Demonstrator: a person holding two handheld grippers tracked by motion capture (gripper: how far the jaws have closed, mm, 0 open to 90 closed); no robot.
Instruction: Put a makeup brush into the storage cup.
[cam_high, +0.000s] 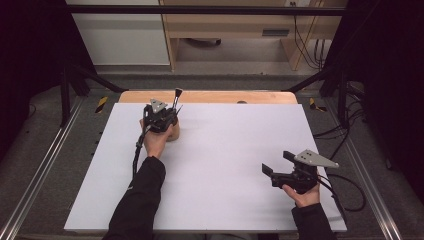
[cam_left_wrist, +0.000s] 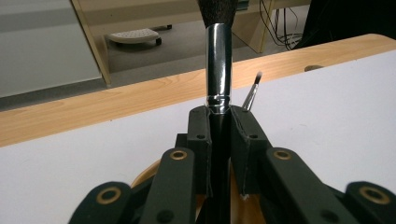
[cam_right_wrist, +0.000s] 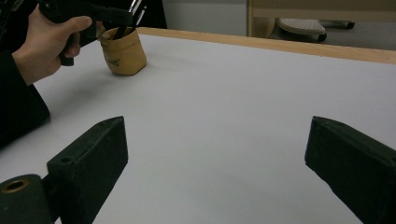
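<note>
Brush handle and tan pot are the risk here. The left gripper (cam_left_wrist: 219, 122), at the far left of the white table (cam_high: 225, 165), is pinching a large makeup brush (cam_left_wrist: 218, 65) just below its shiny metal ferrule, with the dark handle running down between the jaws into the tan holder (cam_right_wrist: 123, 56). The holder looks soft-sided and light, so I judge a lift that is not straight up could drag it along or tip it, scattering the other brushes. The ferrule is smooth, polished metal; if the pads ride onto it, the brush could slide or twist in the grip. A thinner brush (cam_left_wrist: 252, 93) leans just to the right of the gripped one and might be knocked as the big one moves.

The holder is a squat, rounded cup of tan, leather-like material with a rolled rim, sitting near the table's far edge, where pale wood (cam_high: 210, 96) shows beyond the matte white board. Dark bristles top the gripped brush.

The right gripper (cam_high: 283, 169) rests low at the near right, well apart from the holder, its blocky black jaws spread wide over bare board and holding nothing.
</note>
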